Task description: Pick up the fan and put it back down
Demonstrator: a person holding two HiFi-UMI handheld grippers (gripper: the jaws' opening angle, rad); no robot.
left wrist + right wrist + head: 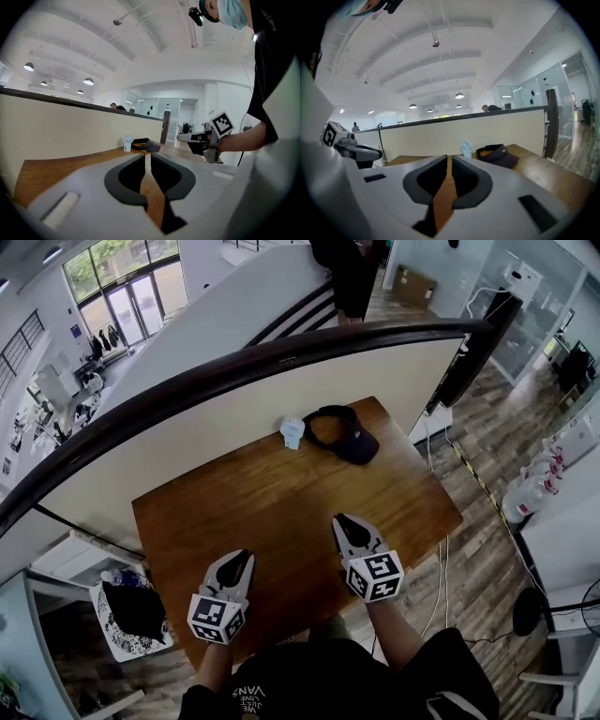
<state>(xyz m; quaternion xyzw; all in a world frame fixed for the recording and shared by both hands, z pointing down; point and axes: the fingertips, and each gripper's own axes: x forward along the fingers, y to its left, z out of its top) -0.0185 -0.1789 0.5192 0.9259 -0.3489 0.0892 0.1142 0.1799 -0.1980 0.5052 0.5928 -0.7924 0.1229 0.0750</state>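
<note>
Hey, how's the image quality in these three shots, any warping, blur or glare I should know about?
Head view: strong fisheye, the partition rail bows into an arc; even light, no glare on the table. Left gripper view: dark round vignette, near jaws soft, fan small yet distinct. Right gripper view: same vignette, ceiling lamps bright, fan clear.

A brown rectangular wooden table (281, 512) bears two things. A dark navy fabric visor cap (349, 435) lies flat near its far edge. Just left of the visor cap, close against its band, a small white plastic fan (292, 432) stands upright. Nearer than the visor cap, the wood is bare.
</note>
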